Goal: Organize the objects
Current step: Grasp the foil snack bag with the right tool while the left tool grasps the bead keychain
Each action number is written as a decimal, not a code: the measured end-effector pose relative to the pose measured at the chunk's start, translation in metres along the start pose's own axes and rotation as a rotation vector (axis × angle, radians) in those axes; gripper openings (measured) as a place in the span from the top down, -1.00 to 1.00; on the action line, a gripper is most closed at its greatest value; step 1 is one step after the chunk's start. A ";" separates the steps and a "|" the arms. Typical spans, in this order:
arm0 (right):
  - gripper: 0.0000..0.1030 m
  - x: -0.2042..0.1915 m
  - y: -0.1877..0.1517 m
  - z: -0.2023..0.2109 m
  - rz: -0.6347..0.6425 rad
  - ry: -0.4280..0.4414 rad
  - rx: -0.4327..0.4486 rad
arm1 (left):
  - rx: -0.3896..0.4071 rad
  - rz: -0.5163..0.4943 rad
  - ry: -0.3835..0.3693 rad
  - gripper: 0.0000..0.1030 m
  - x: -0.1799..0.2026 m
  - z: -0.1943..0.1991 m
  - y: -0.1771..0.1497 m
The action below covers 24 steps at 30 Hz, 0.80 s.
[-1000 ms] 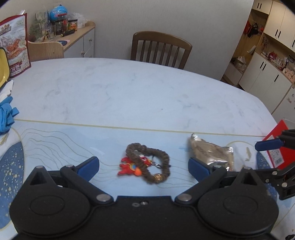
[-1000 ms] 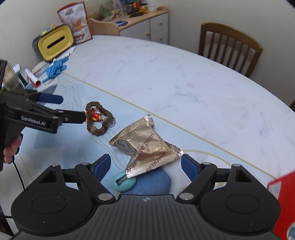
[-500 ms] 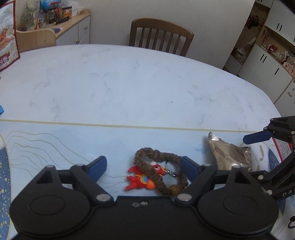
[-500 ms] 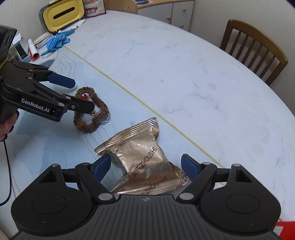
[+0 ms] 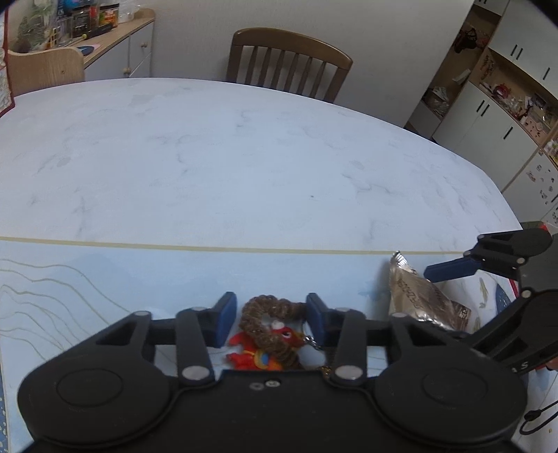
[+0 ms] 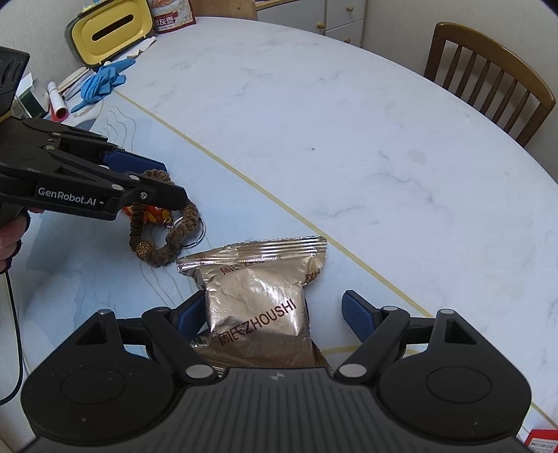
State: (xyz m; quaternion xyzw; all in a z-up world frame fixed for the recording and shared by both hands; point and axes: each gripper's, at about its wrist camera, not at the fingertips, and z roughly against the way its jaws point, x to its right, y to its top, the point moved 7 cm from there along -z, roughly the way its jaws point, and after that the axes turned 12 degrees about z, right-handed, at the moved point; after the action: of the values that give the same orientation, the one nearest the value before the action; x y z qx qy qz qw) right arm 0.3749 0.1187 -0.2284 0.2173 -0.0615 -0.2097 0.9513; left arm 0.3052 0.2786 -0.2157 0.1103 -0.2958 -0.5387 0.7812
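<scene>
worktop (image 6: 348,132): oval, pale marble top, with a blue printed mat (image 6: 87,271) covering its near end. landmark for all positions = foil snack packet (image 6: 258,299), lying flat on the mat by the mat's gold border line.

chair (image 6: 488,87): pushed in at the far side of the worktop, well beyond the packet. yellow tissue box (image 6: 108,31) and blue gloves (image 6: 101,83): far left of the packet, well apart from it.

right tongs (image 6: 272,313): spread wide, 1 blue pad on each side of the packet's near half. left pad looks touching or nearly so, right pad clearly apart. not gripping yet.

left tongs (image 5: 268,319): left of the packet, partly closed around the braided keychain loop (image 5: 275,313), pads flanking the rope; cannot tell if the pads bear on it yet. keychain sits just beside the packet's upper left corner, with a red dragon charm (image 5: 265,348) and a metal ring (image 6: 195,233) on the packet side.

risks (judgement):
- packet is puffed and slick; a squeeze across the belly could make it squirt out or crumple. cause: smooth foil and air inside.
- left pads hold only 1 arc of the loop; on lifting, the charm and ring would swing and could snag the packet corner. cause: closeness of the 2 things.
- both tongs work close together and could knock each other.
</scene>
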 end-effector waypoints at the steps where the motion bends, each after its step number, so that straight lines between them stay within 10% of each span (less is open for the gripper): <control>1: -0.60 0.000 0.000 0.000 -0.002 -0.001 0.001 | 0.000 -0.004 -0.002 0.36 0.001 0.001 0.000; 24: 0.10 -0.004 -0.015 0.035 -0.148 -0.081 0.061 | 0.045 -0.055 -0.072 0.84 0.047 0.031 0.000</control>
State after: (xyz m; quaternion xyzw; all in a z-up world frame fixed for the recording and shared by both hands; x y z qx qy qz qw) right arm 0.3584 0.0948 -0.2035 0.2415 -0.0899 -0.2859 0.9230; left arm 0.2991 0.2405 -0.1751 0.1163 -0.3328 -0.5566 0.7523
